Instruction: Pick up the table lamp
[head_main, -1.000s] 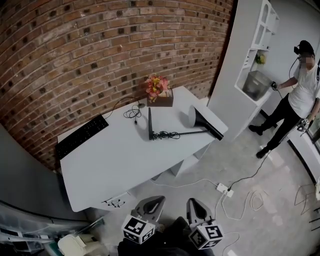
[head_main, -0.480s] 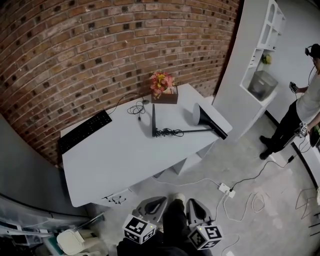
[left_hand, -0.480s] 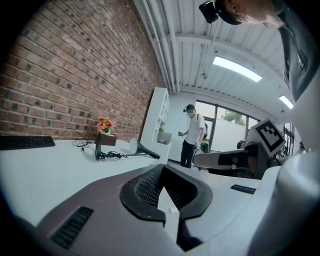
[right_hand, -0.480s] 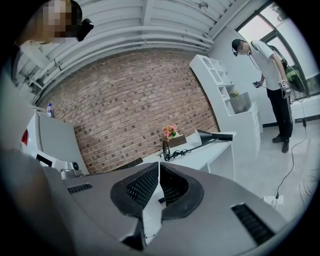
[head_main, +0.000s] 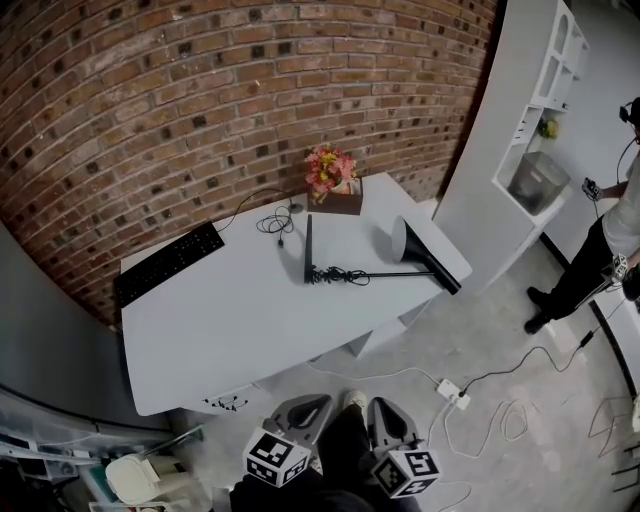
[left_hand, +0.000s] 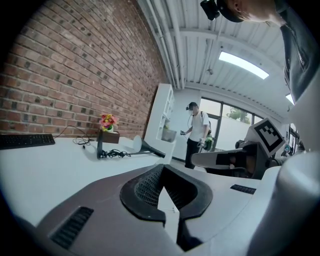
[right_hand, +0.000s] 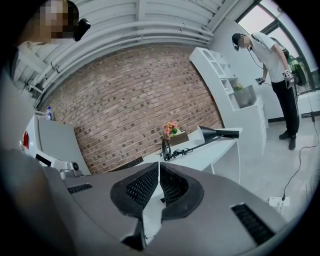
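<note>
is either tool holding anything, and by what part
Nothing is held. The left tool and right tool are shut and empty; the table lamp lies on the table, untouched.

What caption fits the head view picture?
Table lamp lying sideways on the white desk; left gripper and right gripper shut, away from it.

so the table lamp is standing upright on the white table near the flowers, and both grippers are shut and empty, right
Not quite. The table lamp is not upright: it lies tipped on its side on the white table, as the head view shows. The rest holds: it is near the flowers, and the left gripper and right gripper are both shut and empty.
</note>
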